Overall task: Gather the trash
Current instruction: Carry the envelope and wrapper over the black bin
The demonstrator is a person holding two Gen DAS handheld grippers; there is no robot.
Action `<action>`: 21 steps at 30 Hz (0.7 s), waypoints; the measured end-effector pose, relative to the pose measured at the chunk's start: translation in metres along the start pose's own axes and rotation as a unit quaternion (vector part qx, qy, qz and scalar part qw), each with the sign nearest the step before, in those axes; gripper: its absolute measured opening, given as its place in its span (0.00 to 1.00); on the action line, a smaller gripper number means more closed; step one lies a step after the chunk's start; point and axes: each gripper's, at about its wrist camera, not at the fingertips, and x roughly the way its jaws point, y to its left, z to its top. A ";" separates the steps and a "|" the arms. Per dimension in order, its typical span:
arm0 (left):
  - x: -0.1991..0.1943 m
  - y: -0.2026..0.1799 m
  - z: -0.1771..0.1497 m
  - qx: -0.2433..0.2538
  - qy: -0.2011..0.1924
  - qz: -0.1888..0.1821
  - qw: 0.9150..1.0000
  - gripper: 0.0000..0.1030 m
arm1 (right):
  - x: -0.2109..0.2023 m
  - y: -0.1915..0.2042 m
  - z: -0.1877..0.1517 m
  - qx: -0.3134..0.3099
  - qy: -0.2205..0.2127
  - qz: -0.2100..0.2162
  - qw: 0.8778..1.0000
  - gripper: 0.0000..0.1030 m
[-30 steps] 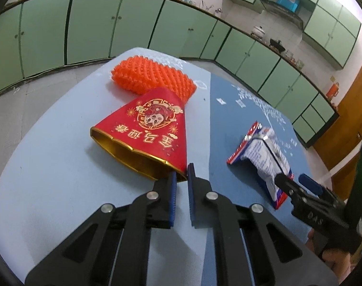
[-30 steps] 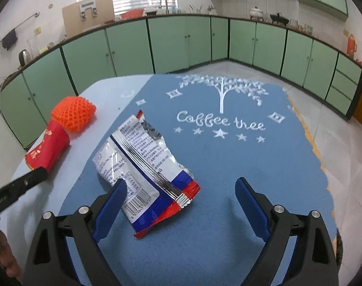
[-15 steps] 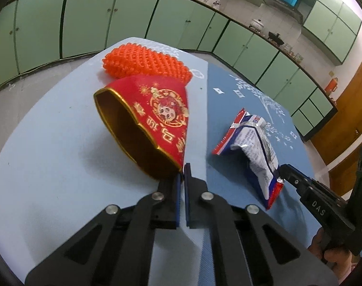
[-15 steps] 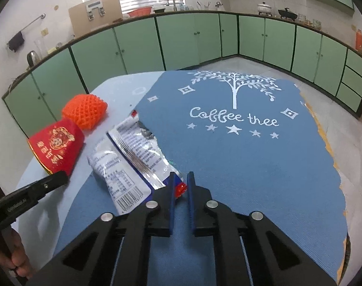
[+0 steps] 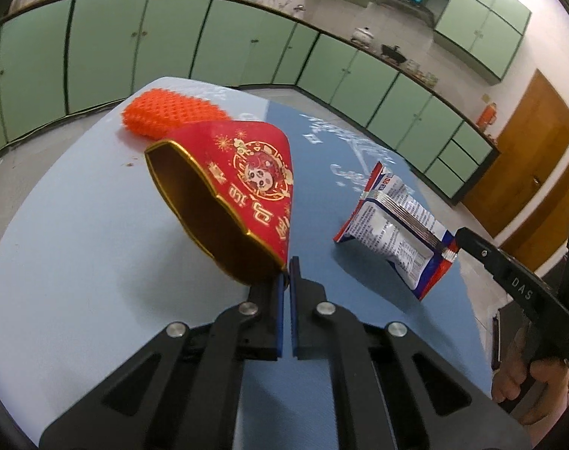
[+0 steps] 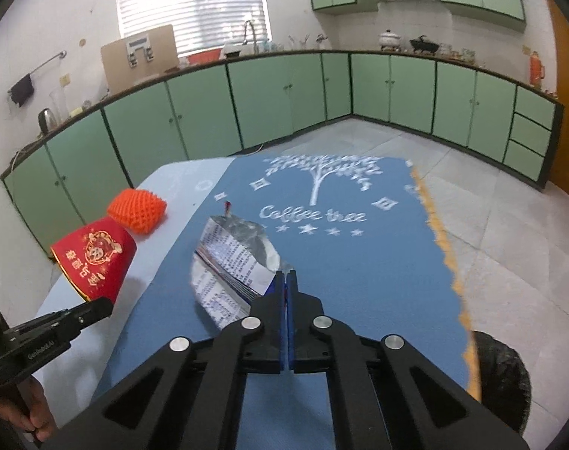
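Gripping w/ both tools at once: our left gripper (image 5: 286,268) has its jaws pinched nearly together on the gold rim of the red paper cup (image 5: 239,191), and the cup hangs tilted off the tabletop (image 5: 78,247), open mouth turned toward the left of the jaws, printed side facing right. Just beyond the cup, further out from the jaws, sits the orange foam net (image 5: 168,118), resting on the pale blue tabletop approx. in line w/ the cup's closed end; whether they touch we can't tell.

Our right gripper (image 6: 286,275) has its jaws closed tight on one corner of the snack wrapper (image 6: 231,262), which is raised off the blue mat (image 6: 359,262) and fans out to the left and ahead of the jaws, silver inner side showing at the top. In the left wrist view the same wrapper (image 5: 397,232) hangs to the right of our left jaws, clamped at its lower corner by the right tool.

From the right wrist view, the cup (image 6: 95,258) sits well left of the jaws, the foam net (image 6: 138,212) just behind it. The mat's white "Coffee tree" print lies ahead of the right jaws. Green cabinets (image 6: 265,101) ring the room in the bkgd.
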 end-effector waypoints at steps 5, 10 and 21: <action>-0.002 -0.032 -0.003 0.027 0.000 -0.028 0.999 0.01 | -0.030 -0.024 -0.002 0.014 -0.016 -0.027 0.999 0.01; 0.001 -0.073 -0.011 0.061 0.006 -0.068 0.996 0.01 | -0.059 -0.055 -0.011 0.034 -0.026 -0.057 0.997 0.01; 0.020 -0.162 -0.034 0.128 0.034 -0.145 0.981 0.01 | -0.115 -0.107 -0.019 0.058 -0.054 -0.103 0.992 0.01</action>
